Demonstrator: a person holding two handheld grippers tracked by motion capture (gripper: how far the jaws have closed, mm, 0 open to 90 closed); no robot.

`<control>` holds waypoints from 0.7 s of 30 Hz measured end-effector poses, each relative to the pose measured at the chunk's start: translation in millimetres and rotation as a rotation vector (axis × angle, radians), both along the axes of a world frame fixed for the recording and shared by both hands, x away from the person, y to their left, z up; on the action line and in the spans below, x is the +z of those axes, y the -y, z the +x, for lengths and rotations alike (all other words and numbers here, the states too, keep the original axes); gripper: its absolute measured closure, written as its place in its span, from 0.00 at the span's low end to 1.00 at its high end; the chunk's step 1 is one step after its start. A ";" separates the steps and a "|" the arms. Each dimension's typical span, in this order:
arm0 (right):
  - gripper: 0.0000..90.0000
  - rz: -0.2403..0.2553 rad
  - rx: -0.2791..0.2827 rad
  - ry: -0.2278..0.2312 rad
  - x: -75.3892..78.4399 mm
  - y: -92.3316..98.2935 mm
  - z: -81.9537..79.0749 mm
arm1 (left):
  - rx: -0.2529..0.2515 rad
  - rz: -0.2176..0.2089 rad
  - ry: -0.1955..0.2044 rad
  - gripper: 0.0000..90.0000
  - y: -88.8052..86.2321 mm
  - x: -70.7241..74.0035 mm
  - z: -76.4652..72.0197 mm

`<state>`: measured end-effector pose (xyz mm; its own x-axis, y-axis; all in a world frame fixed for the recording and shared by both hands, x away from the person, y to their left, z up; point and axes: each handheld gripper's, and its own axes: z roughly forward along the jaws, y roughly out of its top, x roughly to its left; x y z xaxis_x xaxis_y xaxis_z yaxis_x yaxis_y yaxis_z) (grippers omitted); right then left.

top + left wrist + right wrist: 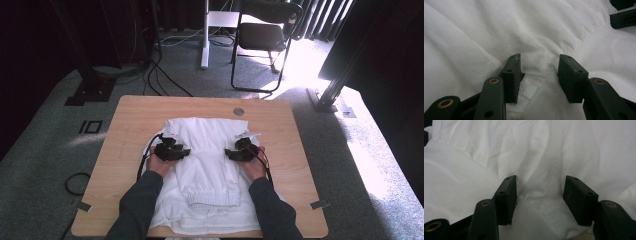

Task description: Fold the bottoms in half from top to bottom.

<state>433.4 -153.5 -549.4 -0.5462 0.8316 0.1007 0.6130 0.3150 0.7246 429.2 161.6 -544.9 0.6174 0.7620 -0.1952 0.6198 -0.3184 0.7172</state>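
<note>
The left tool is lying on the white cloth with its jaws apart, and nothing is sitting between them but loose folds. The right tool is facing it from the other side, jaws apart too, not pinching anything. The cloth is lying folded in the middle of the desk, reaching down to the near edge. Both hands are resting on the cloth's sides.
</note>
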 end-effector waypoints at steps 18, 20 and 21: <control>0.48 -0.026 0.063 0.034 -4.7 5.2 -63.3 | -0.054 0.002 0.017 0.56 1.6 -0.5 -79.3; 0.49 -0.027 0.068 0.041 -5.4 6.1 -67.6 | -0.046 -0.010 0.037 0.54 -2.9 7.2 -81.2; 0.49 -0.023 0.066 0.045 -5.9 6.3 -68.6 | -0.030 -0.020 0.050 0.51 -6.8 12.4 -79.1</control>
